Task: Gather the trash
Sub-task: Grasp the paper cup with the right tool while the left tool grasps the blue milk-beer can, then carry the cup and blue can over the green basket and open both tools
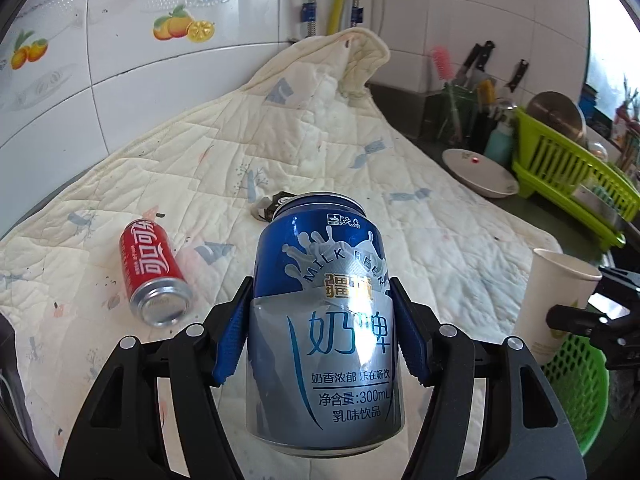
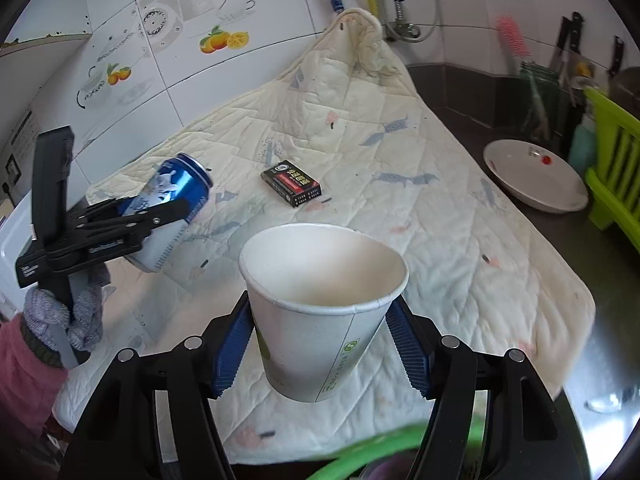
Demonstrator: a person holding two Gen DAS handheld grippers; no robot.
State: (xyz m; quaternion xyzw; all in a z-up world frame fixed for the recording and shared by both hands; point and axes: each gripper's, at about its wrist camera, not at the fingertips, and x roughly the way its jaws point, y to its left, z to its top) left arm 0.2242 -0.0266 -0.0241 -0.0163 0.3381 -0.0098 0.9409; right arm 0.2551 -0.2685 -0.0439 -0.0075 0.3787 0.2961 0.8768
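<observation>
My left gripper (image 1: 322, 320) is shut on a blue and silver milk-beer can (image 1: 326, 320), held upright above the quilted cloth; the same can (image 2: 172, 208) shows tilted at the left of the right wrist view, in the gripper held by a gloved hand (image 2: 76, 316). My right gripper (image 2: 320, 328) is shut on a white paper cup (image 2: 320, 308), its mouth open and empty; that cup (image 1: 560, 300) appears at the right edge of the left wrist view. A red cola can (image 1: 154, 274) lies on its side on the cloth. A small dark box (image 2: 291, 183) lies mid-cloth.
A cream quilted cloth (image 1: 200, 152) covers the counter against a tiled wall. A green basket (image 1: 580, 384) sits at the near right, its rim (image 2: 372, 452) below the cup. Beyond the cloth stand a white bowl (image 2: 532, 180), a green dish rack (image 1: 572, 172) and a knife holder (image 1: 468, 96).
</observation>
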